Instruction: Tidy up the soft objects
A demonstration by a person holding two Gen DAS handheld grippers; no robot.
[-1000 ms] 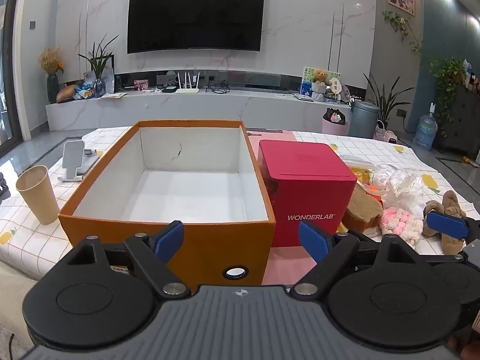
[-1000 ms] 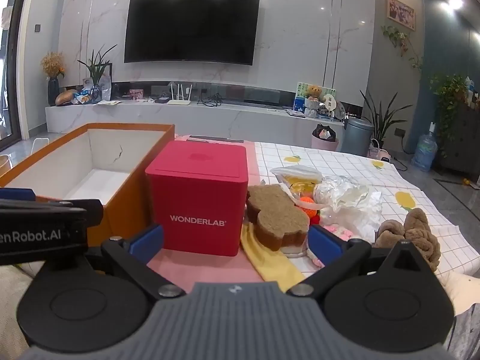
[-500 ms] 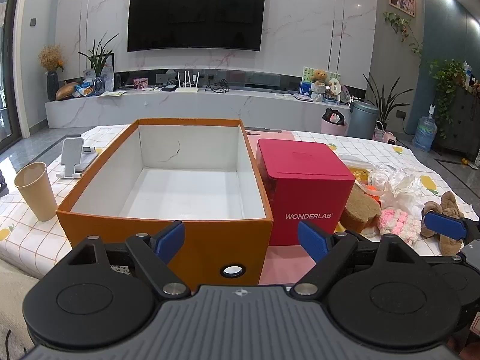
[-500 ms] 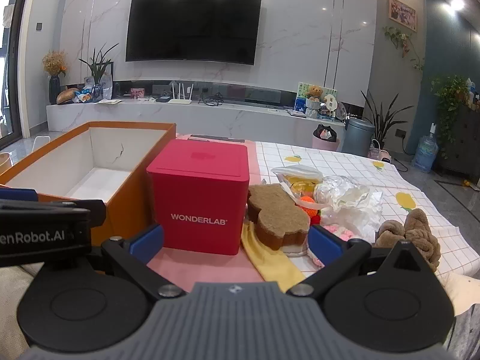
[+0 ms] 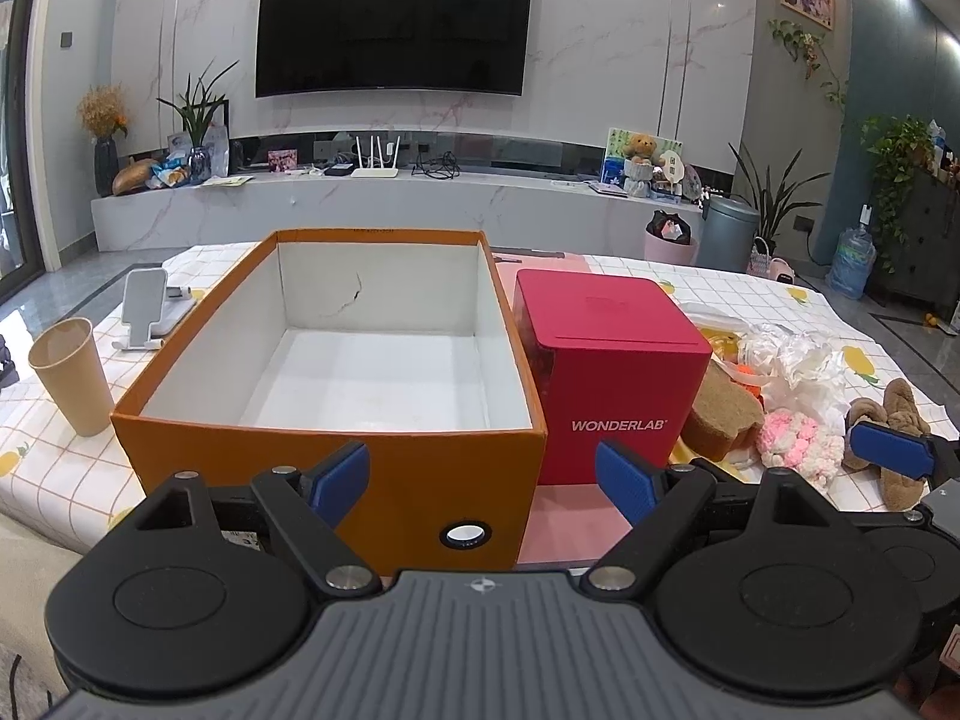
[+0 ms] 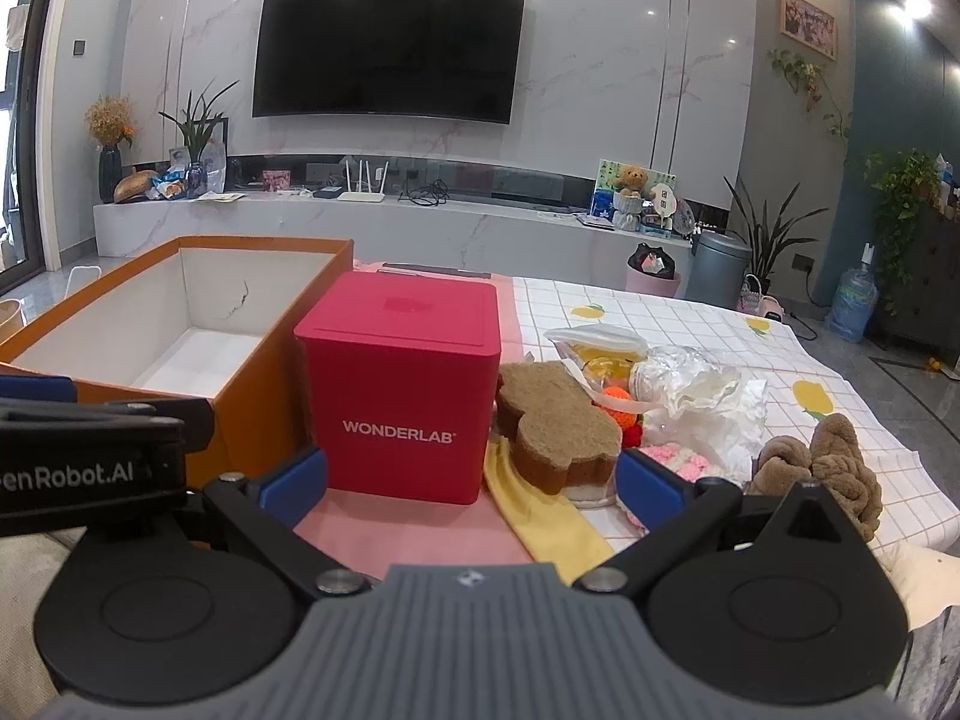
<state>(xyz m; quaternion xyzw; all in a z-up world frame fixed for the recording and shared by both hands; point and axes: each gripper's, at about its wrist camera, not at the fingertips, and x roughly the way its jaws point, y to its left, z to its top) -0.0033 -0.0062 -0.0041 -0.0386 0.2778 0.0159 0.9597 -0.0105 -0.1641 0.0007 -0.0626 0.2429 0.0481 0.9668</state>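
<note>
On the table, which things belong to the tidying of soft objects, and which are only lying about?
For the job:
orange box
brown sponge
pink fluffy item
brown plush
yellow cloth

Lying about:
paper cup
phone stand
red WONDERLAB box

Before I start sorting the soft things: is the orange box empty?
Empty: the orange box is open-topped, showing only its bare white floor and walls.

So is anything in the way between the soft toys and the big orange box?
Yes. The red WONDERLAB box stands right between the brown bear-shaped sponge with the other soft things and the open orange box.
</note>
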